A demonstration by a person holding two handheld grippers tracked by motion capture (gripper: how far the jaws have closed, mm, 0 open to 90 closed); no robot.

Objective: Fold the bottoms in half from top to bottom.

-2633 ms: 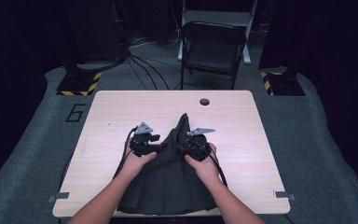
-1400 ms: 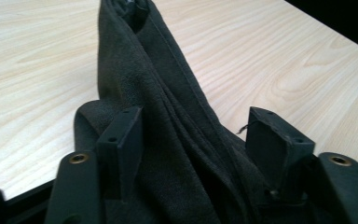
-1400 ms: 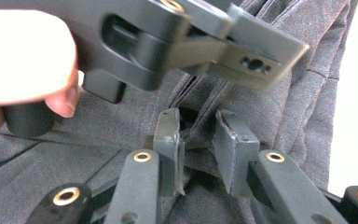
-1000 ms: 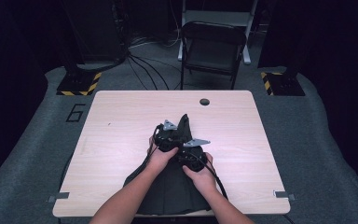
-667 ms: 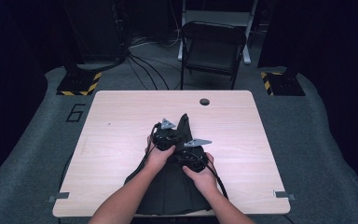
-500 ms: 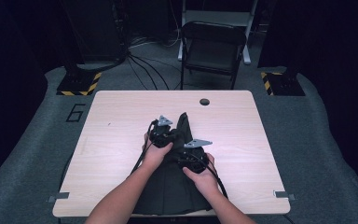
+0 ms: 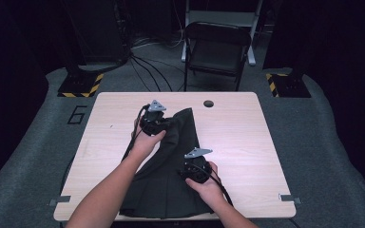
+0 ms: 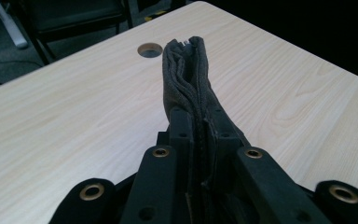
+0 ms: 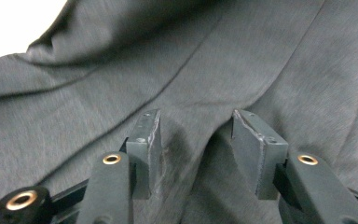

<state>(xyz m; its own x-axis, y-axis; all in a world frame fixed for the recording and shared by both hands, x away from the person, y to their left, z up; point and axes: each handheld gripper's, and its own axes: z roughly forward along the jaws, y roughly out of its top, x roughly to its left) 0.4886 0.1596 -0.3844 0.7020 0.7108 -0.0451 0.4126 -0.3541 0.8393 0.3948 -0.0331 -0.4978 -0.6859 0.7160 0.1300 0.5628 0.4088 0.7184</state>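
A: Where is the dark garment [image 7: 171, 175]?

B: It lies on the desk [image 7: 247, 137], spread across the lower middle of the high view, with a narrow end reaching up toward the centre of the frame, short of the round hole [image 7: 208, 103].

A: And the left tool [image 7: 164, 124]?

B: Left of centre, clamped tight on a folded edge of the garment [image 8: 189, 79]; in the left gripper view the layers stand upright between its jaws above the desk [image 8: 65, 116].

A: The right tool [image 7: 190, 172]?

B: Lower centre, on the cloth. Its jaws have just been opening and now stand part open, a soft ridge of garment [image 9: 200, 84] between them, unpinched.
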